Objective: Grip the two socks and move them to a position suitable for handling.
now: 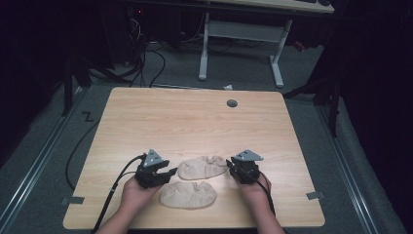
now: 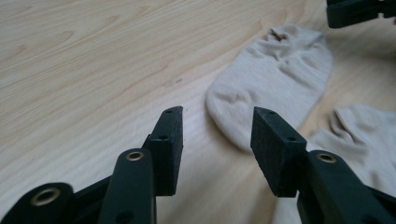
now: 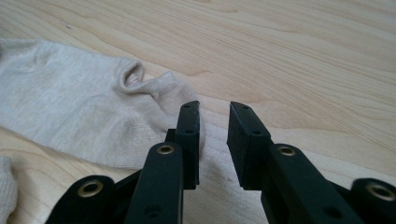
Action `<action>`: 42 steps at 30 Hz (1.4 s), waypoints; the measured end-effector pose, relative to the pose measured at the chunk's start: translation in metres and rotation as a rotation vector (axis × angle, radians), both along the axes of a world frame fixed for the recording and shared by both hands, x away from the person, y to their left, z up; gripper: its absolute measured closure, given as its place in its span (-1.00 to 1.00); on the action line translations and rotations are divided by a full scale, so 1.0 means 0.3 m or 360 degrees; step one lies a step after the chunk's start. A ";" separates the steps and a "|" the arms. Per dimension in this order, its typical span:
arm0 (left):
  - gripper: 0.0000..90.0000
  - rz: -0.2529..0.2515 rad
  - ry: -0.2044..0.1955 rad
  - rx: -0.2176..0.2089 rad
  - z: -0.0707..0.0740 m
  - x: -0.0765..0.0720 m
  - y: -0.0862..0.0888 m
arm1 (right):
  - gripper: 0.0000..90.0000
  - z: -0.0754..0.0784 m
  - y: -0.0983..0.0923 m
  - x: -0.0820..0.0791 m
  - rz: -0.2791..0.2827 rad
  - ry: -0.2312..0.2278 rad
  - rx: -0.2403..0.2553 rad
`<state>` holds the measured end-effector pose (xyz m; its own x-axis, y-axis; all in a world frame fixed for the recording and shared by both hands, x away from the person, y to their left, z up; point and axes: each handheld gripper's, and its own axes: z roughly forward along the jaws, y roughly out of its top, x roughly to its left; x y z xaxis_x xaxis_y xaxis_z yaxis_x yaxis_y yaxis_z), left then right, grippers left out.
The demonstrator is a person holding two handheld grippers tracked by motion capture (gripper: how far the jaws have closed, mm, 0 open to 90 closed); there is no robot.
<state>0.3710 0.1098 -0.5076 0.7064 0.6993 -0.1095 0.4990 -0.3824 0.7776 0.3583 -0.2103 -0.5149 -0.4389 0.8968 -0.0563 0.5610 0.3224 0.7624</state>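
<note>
**Two beige socks approached from both ends**

At the left of the high view, the left gripper (image 1: 166, 171) is held low over the wooden table (image 1: 195, 117), its jaws spread wide with nothing between them. In the left gripper view its jaws are aimed at the rounded toe of the far sock (image 2: 275, 79), which lies flat just ahead of them and is not yet touched. The near sock (image 1: 188, 194) is laid just beside it, closer to the person, the two apart or barely meeting; which cannot be told.

At the right, the right gripper (image 1: 231, 168) is brought to the cuff end of the far sock. In the right gripper view its jaws are parted by a narrow gap, one jaw resting against the heel edge; no fabric is yet pinched.

For a clean pick, the toe should be straddled fully before the left jaws are closed, and a single layer of cuff should be taken at the right, so that the sock is lifted taut and the near sock is not dragged.
</note>
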 end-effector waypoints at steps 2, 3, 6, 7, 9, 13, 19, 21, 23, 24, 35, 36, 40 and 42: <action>0.15 -0.0014 0.0078 -0.0019 -0.014 0.029 -0.027 | 0.63 -0.003 -0.002 0.008 0.0009 0.0007 0.0015; 0.14 -0.0016 0.0095 0.0000 -0.021 0.039 -0.041 | 0.62 -0.005 -0.001 0.012 0.0009 0.0015 0.0028; 0.15 -0.0012 0.0120 0.0051 -0.038 0.059 -0.065 | 0.61 -0.007 0.004 0.026 0.0026 0.0024 0.0055; 0.17 -0.0002 0.0120 0.0076 -0.043 0.063 -0.070 | 0.60 -0.007 0.006 0.030 0.0033 0.0034 0.0057; 0.23 0.0015 0.0133 0.0103 -0.051 0.068 -0.069 | 0.59 -0.009 0.014 0.042 0.0045 0.0053 0.0060; 0.37 0.0006 0.0099 0.0141 -0.061 0.053 -0.070 | 0.54 -0.023 0.036 0.063 0.0067 0.0106 0.0047; 0.69 0.0014 0.0064 0.0106 -0.072 0.039 -0.043 | 0.48 -0.040 0.048 0.068 0.0087 0.0167 0.0049; 0.77 0.0004 0.0071 0.0100 -0.073 0.038 -0.035 | 0.52 -0.042 0.055 0.062 0.0098 0.0158 0.0049; 0.85 -0.0008 0.0062 0.0108 -0.073 0.033 -0.036 | 0.61 -0.043 0.063 0.055 0.0113 0.0157 0.0050; 0.89 -0.0012 0.0058 0.0110 -0.073 0.031 -0.037 | 0.65 -0.043 0.068 0.052 0.0121 0.0155 0.0049; 0.95 0.0008 -0.0083 0.0022 -0.041 0.003 -0.024 | 0.94 -0.003 0.092 0.019 0.0176 0.0008 0.0003; 0.95 0.0009 -0.0089 0.0018 -0.036 0.003 -0.021 | 0.94 0.002 0.090 0.016 0.0172 -0.0004 0.0012; 0.94 0.0024 -0.0093 -0.0021 -0.025 0.001 -0.004 | 0.93 0.020 0.092 0.000 0.0175 -0.0061 0.0023; 0.95 0.0023 -0.0091 -0.0033 -0.024 -0.001 0.000 | 0.93 0.026 0.098 -0.008 0.0180 -0.0088 0.0016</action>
<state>0.3706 0.1099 -0.5146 0.7017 0.7075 -0.0836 0.4587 -0.3589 0.8129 0.3561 -0.1809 -0.5071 -0.5340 0.8422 -0.0745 0.4783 0.3735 0.7948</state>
